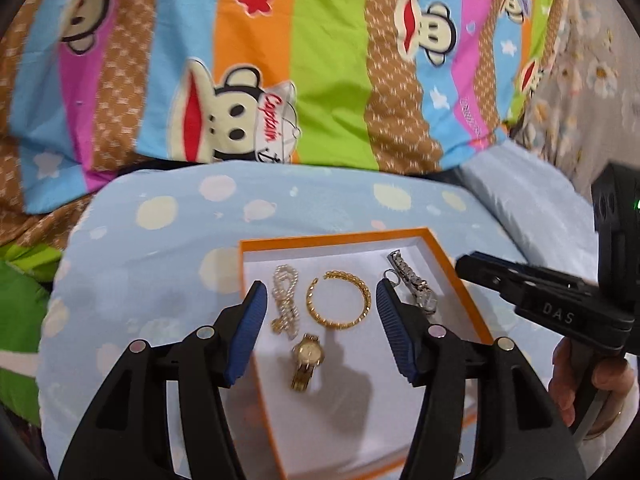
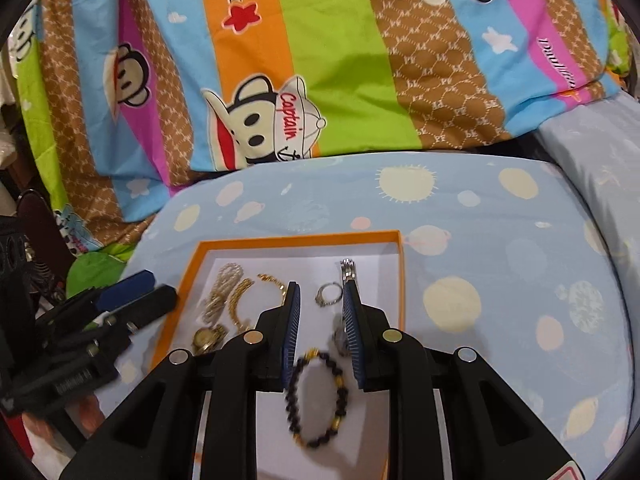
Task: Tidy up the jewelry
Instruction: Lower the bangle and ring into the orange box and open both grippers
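An orange box [image 1: 320,238] with a white floor lies on a light-blue cushion. In it are a pearl bracelet [image 1: 285,300], a gold chain bracelet [image 1: 362,292], a gold watch [image 1: 307,354] and a silver watch [image 1: 408,276]. My left gripper [image 1: 321,286] hovers open over the gold chain bracelet, touching nothing. In the right wrist view a dark bead bracelet [image 2: 339,392] with gold beads lies blurred on the floor of the box [image 2: 296,238], near the silver watch [image 2: 349,270]. My right gripper [image 2: 320,286] hangs above it, jaws a narrow gap apart with nothing between the pads.
The cushion [image 1: 160,240] has a planet print and rounded edges. Behind it lies a striped cartoon-monkey blanket [image 1: 320,60]. A hand [image 1: 576,380] holds the right gripper [image 1: 466,268] just off the box's right rim. The left gripper [image 2: 162,285] is at the box's left side.
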`<state>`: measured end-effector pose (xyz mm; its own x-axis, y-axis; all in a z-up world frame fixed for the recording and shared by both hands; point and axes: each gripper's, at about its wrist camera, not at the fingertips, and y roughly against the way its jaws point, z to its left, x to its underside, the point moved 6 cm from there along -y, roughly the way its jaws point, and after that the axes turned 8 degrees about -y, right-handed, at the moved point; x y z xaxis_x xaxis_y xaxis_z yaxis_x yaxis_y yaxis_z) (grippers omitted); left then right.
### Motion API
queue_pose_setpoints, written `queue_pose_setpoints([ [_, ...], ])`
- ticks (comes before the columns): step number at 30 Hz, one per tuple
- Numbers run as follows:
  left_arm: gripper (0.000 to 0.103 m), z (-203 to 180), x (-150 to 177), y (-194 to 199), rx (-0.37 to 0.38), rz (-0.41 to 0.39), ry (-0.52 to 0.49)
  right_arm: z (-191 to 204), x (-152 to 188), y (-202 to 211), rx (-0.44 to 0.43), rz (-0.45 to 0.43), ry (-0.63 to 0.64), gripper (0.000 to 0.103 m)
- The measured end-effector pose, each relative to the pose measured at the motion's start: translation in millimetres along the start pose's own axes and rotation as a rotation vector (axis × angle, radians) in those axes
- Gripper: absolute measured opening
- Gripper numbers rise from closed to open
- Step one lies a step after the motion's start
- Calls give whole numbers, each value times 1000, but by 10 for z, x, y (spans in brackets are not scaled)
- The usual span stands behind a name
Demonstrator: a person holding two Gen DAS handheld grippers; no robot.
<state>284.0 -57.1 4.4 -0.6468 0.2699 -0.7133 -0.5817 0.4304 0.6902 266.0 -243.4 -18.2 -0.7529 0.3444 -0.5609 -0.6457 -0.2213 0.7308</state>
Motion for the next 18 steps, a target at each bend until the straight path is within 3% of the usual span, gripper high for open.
queue_pose_setpoints([
  [9, 55, -40, 563, 647, -70, -26, -38, -72, 690, 631, 37, -68, 27, 22],
  [18, 55, -230, 1238, 608, -91, 51, -42, -78, 1370, 637, 37, -21, 17, 22],
])
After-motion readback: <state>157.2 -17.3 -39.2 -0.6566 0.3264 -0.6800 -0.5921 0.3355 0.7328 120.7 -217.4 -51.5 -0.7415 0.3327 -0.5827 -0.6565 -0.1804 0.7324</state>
